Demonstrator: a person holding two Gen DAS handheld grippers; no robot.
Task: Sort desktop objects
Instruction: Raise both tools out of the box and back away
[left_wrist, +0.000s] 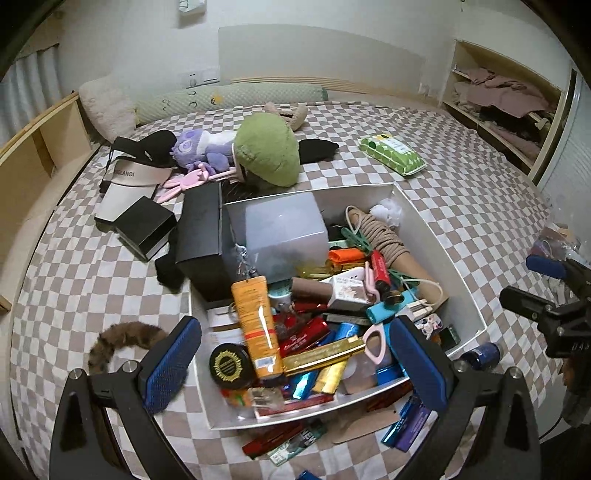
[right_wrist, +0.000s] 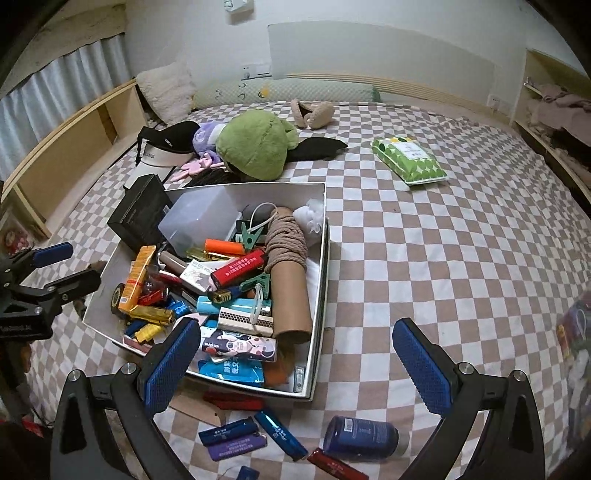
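left claw (left_wrist: 291, 362) spread above box (left_wrist: 439, 236), empty

Both wrist cameras look down and forward across the bed (left_wrist: 461, 206) from close above; the left sits over the box (left_wrist: 436, 236), the right beside it, both seeing it.

Far ahead of our grippers we see a long green bolster pillow (right_wrist: 284, 92) against the headboard, a fluffy white cushion (right_wrist: 166, 90) to its left.
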